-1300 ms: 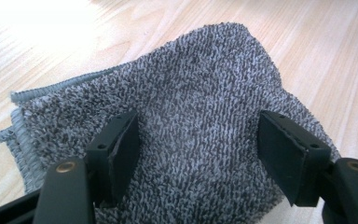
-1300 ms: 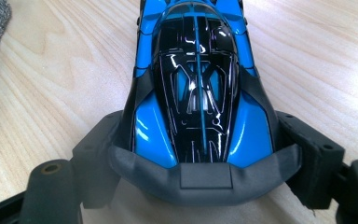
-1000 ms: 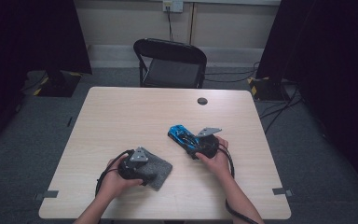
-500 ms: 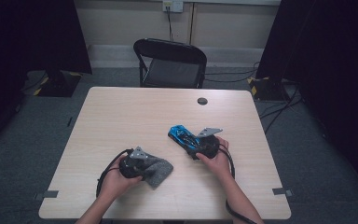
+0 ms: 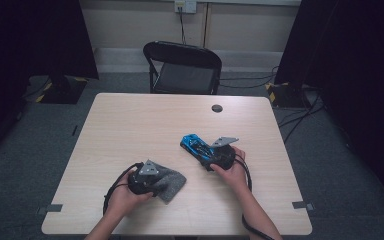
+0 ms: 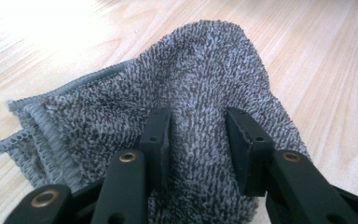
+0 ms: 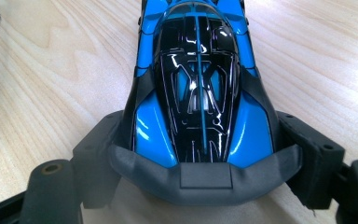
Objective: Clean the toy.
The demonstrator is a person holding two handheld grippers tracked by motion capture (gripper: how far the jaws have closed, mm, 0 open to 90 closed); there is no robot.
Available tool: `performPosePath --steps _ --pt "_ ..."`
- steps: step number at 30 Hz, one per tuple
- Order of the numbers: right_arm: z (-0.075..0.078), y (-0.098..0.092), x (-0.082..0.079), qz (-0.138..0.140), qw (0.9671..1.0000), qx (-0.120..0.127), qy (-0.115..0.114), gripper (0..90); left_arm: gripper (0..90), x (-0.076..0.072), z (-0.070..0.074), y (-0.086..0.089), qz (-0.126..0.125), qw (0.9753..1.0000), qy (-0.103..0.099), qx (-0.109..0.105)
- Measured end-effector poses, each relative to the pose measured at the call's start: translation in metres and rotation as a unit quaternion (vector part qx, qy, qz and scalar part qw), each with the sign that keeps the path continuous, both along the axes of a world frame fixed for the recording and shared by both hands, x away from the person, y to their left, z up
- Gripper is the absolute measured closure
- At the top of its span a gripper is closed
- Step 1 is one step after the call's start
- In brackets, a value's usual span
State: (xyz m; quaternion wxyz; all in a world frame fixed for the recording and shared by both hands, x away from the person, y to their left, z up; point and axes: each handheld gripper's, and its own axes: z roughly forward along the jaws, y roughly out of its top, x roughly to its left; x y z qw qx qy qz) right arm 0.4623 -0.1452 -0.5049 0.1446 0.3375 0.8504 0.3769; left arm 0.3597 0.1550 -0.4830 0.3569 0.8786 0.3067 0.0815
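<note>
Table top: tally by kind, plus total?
Grey cloth: 1, a fold pinched in the left gripper
Blue and black toy car: 1, clamped at one end by the right gripper
Small dark round disc: 1, at the table's far edge
Handheld grippers: 2
Total: 5

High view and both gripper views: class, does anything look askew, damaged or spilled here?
Nothing stands out. The grey cloth lies rumpled and folded over on the table, pinched by the left gripper. The blue toy car looks intact, held by its sides in the right gripper. No spill shows.
</note>
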Motion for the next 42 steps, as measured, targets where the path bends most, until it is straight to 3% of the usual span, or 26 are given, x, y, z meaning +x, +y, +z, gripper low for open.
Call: performPosePath --steps 2,5,7,12,15,17,18,23,26,29,37,42 --pt "0.0 0.0 0.0 0.0 1.0 0.0 0.0 23.9 61.1 0.0 0.001 -0.002 -0.008 0.9999 -0.007 0.008" --pt "0.0 0.0 0.0 0.0 1.0 0.0 0.0 23.9 61.2 0.0 -0.001 -0.001 -0.028 0.9995 -0.014 0.003" --pt "0.0 0.0 0.0 0.0 1.0 0.0 0.0 23.9 62.0 0.001 -0.003 0.001 -0.026 0.9996 -0.013 -0.009" --pt "0.0 0.0 0.0 0.0 1.0 0.0 0.0 23.9 62.7 0.001 -0.003 0.001 -0.022 0.9996 -0.008 -0.013" --pt "0.0 0.0 0.0 0.0 1.0 0.0 0.0 23.9 53.0 0.0 -0.01 0.004 -0.026 0.9985 -0.009 -0.047" --pt "0.0 0.0 0.0 0.0 1.0 0.0 0.0 23.9 48.6 -0.001 -0.014 0.006 -0.036 0.9972 -0.022 -0.061" --pt "0.0 0.0 0.0 0.0 1.0 0.0 0.0 23.9 47.2 -0.002 -0.018 0.008 -0.036 0.9959 -0.028 -0.078" --pt "0.0 0.0 0.0 0.0 1.0 0.0 0.0 23.9 36.6 -0.006 -0.018 0.004 -0.04 0.9962 -0.035 -0.069" --pt "0.0 0.0 0.0 0.0 1.0 0.0 0.0 23.9 30.2 -0.008 -0.018 -0.001 -0.021 0.9967 -0.026 -0.075" --pt "0.0 0.0 0.0 0.0 1.0 0.0 0.0 23.9 19.5 -0.009 -0.018 -0.003 -0.024 0.9966 -0.021 -0.076" --pt "0.0 0.0 0.0 0.0 1.0 0.0 0.0 23.9 19.8 -0.011 -0.018 -0.006 -0.009 0.9968 -0.025 -0.075" --pt "0.0 0.0 0.0 0.0 1.0 0.0 0.0 23.9 19.4 -0.01 -0.019 -0.005 0.002 0.9961 -0.014 -0.088"
